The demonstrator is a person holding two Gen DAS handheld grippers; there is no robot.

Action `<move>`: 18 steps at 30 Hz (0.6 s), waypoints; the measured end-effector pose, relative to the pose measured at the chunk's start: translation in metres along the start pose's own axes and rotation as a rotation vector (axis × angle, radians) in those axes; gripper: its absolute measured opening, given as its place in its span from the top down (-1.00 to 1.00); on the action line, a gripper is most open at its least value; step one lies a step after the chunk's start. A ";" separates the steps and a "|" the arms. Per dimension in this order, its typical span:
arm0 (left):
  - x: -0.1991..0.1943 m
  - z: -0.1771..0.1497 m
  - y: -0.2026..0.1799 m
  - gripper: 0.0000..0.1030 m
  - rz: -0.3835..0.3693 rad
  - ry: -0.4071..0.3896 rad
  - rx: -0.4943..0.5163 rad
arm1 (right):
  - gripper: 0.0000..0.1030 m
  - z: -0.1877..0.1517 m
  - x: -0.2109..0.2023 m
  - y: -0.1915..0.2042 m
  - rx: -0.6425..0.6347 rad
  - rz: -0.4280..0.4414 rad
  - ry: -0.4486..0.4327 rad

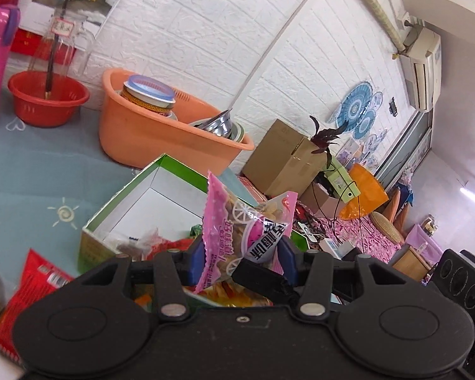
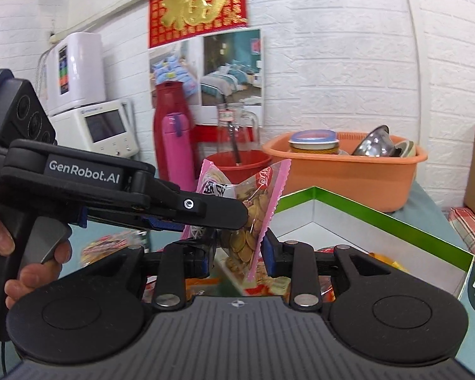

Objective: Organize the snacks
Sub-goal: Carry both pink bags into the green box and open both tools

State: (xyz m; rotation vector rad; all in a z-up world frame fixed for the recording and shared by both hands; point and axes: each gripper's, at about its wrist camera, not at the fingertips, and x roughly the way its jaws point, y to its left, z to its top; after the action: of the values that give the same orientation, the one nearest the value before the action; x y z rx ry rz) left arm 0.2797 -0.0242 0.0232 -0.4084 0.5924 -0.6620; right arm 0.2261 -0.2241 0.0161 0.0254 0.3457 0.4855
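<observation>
Both grippers pinch one pink biscuit packet (image 2: 250, 218) at once: the right gripper (image 2: 237, 255) low, the left gripper (image 2: 242, 213) higher. One green-rimmed box (image 2: 395, 221) lies just beyond; farther back stand one orange basin (image 2: 348, 174) and one red basket (image 2: 237, 164).

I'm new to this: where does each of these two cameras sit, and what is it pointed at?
Left wrist: sits on the left tongs, looking along them at the pink snack bag over the green box; only the tongs show.
Right wrist: sits on the right tongs, facing the same bag; the left tongs and a hand show.
Shared: bag, box, orange basin.
</observation>
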 end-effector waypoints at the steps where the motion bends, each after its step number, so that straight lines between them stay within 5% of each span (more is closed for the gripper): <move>1: 0.006 0.002 0.003 0.05 0.001 0.006 -0.008 | -0.04 0.001 0.006 -0.006 0.007 -0.003 0.007; 10: 0.041 0.013 0.020 -0.02 0.036 0.039 -0.007 | -0.07 0.001 0.037 -0.031 0.036 -0.031 0.068; 11: 0.040 0.013 0.021 -0.40 0.052 0.033 -0.007 | -0.19 0.001 0.041 -0.031 0.044 -0.040 0.073; 12: 0.039 0.013 0.022 -1.00 0.071 0.026 -0.011 | -0.43 0.000 0.043 -0.032 0.042 -0.056 0.073; 14: 0.032 0.011 0.022 -1.00 0.106 -0.012 -0.005 | -0.86 -0.002 0.044 -0.029 0.012 -0.095 0.073; 18: 0.021 0.011 0.021 -1.00 0.120 -0.017 0.006 | -1.00 -0.004 0.036 -0.025 -0.010 -0.091 0.051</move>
State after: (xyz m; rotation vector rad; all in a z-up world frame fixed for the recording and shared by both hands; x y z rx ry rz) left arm 0.3094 -0.0217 0.0123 -0.3692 0.5940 -0.5453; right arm 0.2662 -0.2302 -0.0018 -0.0123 0.3924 0.3986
